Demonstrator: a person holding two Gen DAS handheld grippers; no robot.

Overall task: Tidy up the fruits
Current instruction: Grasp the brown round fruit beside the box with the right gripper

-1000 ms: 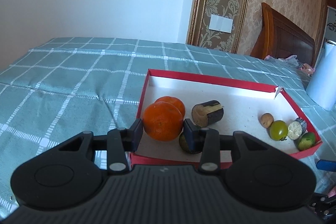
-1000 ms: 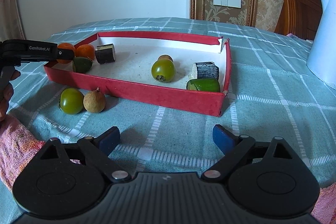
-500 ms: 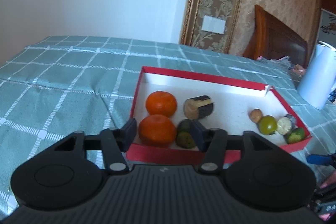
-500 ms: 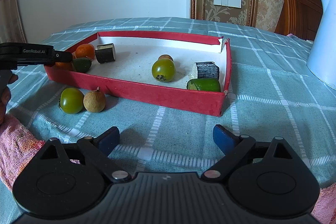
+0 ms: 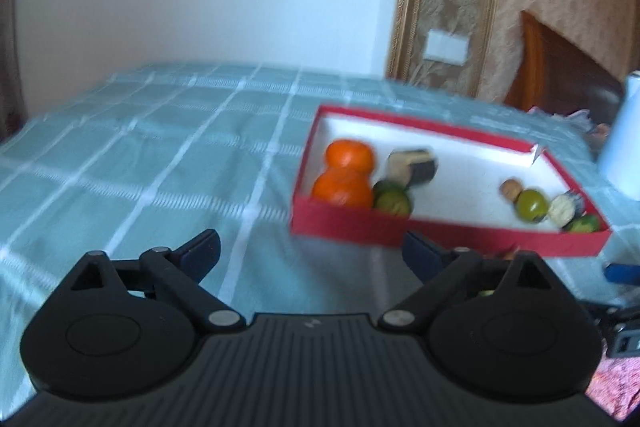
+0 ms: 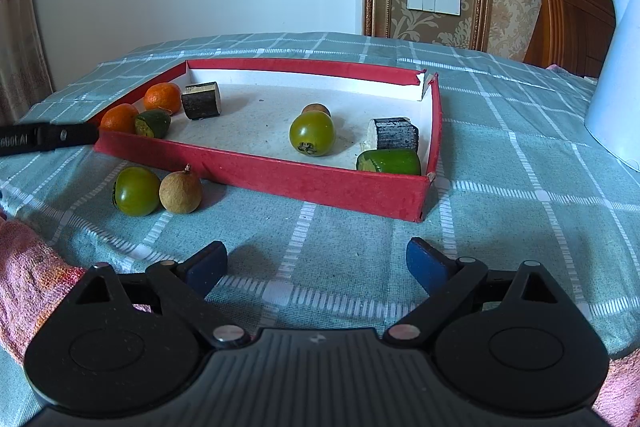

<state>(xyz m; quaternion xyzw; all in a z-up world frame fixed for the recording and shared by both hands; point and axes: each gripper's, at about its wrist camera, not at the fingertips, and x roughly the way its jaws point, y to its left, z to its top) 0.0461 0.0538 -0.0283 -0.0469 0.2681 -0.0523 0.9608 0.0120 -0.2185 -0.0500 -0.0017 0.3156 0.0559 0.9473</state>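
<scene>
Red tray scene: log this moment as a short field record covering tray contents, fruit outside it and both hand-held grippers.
container: red tray on the checked tablecloth
tray, left end: two oranges, green cut piece, dark cut chunk
tray, right end: green round fruit, small brown fruit behind it, dark chunk, green piece
outside tray: green fruit touching brown longan-like fruit, on the cloth in front
left hand-held gripper: open, empty, view blurred
right hand-held gripper: open, empty, over the cloth
</scene>
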